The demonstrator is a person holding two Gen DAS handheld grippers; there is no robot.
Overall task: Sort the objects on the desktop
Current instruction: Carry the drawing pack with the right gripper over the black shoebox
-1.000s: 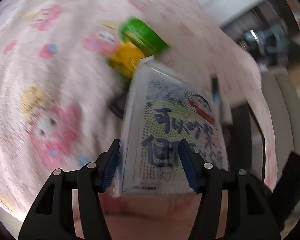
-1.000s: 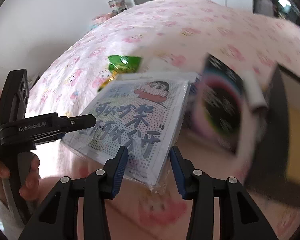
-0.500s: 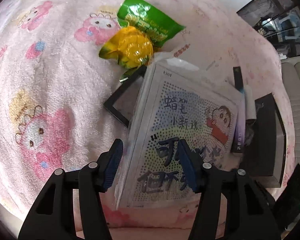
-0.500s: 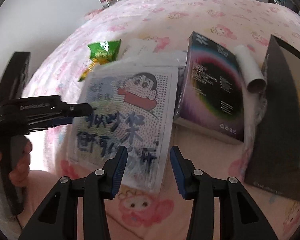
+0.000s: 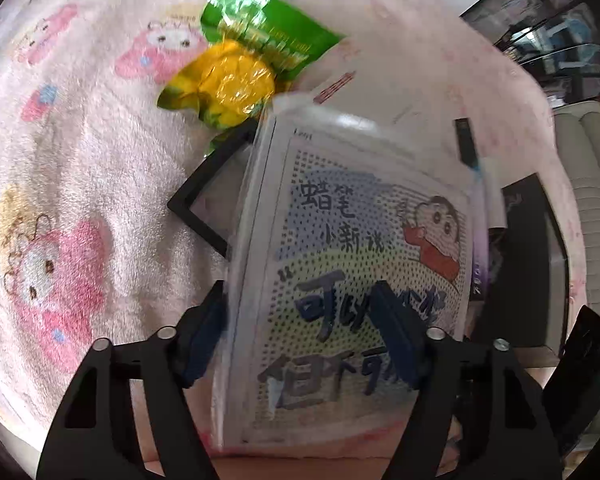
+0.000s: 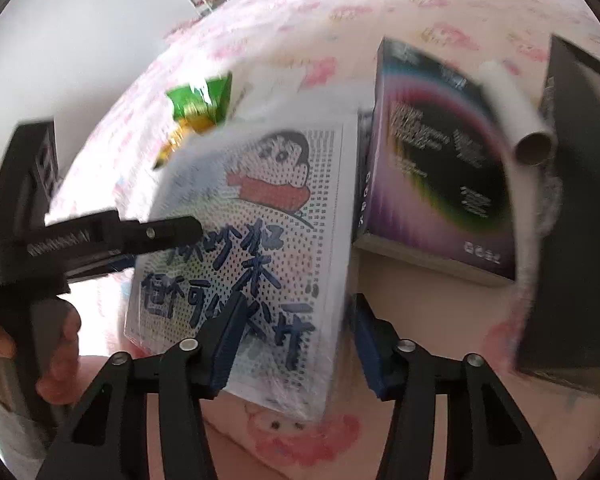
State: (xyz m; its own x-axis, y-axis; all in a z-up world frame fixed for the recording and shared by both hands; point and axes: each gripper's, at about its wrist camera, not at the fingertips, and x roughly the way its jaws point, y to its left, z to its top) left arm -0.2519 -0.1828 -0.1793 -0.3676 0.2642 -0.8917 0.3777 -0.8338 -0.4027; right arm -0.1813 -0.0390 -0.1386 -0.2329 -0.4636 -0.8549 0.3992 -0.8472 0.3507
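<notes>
A flat cartoon-print pack in clear wrap (image 5: pixel 364 264) lies tilted on the pink blanket; it also shows in the right wrist view (image 6: pixel 260 240). My left gripper (image 5: pixel 300 336) straddles its near left edge with fingers apart. My right gripper (image 6: pixel 292 344) straddles its near right corner, fingers apart too. In the right wrist view the left gripper's finger (image 6: pixel 156 236) lies over the pack's left side. A green and yellow snack bag (image 5: pixel 236 64) lies beyond the pack.
A small black frame (image 5: pixel 208 204) sticks out from under the pack. A dark purple box (image 6: pixel 440 168), a white paper roll (image 6: pixel 516 116) and a black open box (image 6: pixel 580 216) sit to the right. The pink cartoon blanket (image 5: pixel 60 208) covers the surface.
The pack has tipped up on its left side and both views have moved in closer. The pack now sits deeper between both pairs of fingers.
</notes>
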